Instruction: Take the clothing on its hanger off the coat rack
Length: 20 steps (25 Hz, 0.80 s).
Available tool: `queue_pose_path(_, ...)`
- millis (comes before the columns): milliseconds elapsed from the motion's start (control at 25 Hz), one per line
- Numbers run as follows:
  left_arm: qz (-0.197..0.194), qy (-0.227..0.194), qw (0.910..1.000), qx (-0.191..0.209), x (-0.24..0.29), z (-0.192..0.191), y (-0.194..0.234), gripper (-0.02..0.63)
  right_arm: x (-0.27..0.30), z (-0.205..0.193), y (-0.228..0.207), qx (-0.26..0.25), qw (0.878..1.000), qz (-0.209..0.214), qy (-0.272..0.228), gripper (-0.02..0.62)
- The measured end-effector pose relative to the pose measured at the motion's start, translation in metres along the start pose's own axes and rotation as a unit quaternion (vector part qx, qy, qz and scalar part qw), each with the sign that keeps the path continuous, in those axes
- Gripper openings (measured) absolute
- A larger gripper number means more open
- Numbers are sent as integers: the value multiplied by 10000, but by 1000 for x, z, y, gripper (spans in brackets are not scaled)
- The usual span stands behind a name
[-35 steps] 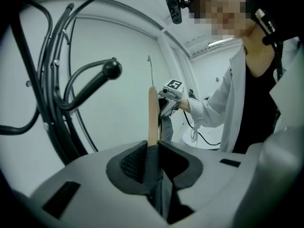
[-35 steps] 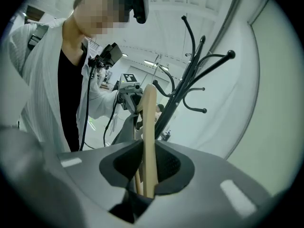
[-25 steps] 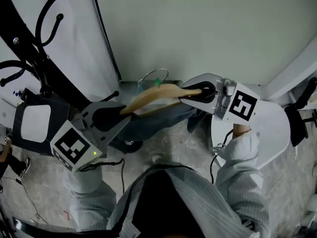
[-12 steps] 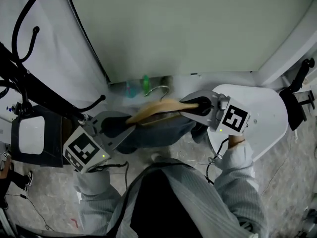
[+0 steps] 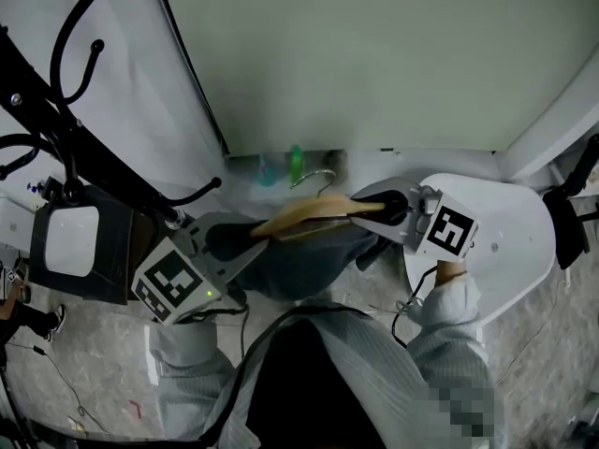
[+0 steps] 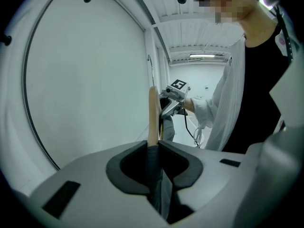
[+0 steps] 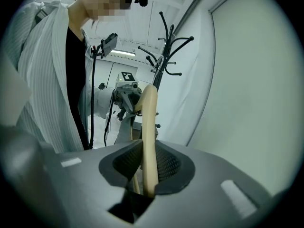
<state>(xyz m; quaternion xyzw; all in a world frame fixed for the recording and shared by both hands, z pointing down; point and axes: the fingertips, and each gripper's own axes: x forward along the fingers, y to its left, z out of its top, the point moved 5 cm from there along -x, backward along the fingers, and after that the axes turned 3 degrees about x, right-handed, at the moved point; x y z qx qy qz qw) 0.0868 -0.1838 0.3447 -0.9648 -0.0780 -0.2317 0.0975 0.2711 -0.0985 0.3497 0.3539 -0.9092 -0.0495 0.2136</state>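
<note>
A wooden hanger [image 5: 309, 216] with a metal hook [image 5: 320, 181] carries grey clothing [image 5: 309, 255] that hangs under it. The hanger is held level between both grippers, and its hook hangs on nothing. My left gripper [image 5: 236, 241] is shut on the hanger's left end and the cloth over it [image 6: 153, 127]. My right gripper [image 5: 388, 209] is shut on the right end [image 7: 148, 127]. The black coat rack [image 5: 84, 148] stands at the left, one hook tip close above the left gripper. In the right gripper view the coat rack [image 7: 166, 46] rises behind the left gripper [image 7: 126, 91].
A white round table [image 5: 510, 251] sits at the right, just past my right gripper. A green bottle [image 5: 296, 162] stands at the foot of the wall. A dark box with a pale face [image 5: 70, 237] is at the left, under the rack. A white fabric panel [image 5: 140, 82] hangs behind the rack.
Both grippers and the hanger have drifted slightly down and right in the head view. Both grips look the same.
</note>
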Motion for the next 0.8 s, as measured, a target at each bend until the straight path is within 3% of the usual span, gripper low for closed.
queue_pose_path(800,176,28,9998,-125,4,3,10,72,4,-1,-20,-10,9997,247,35,67)
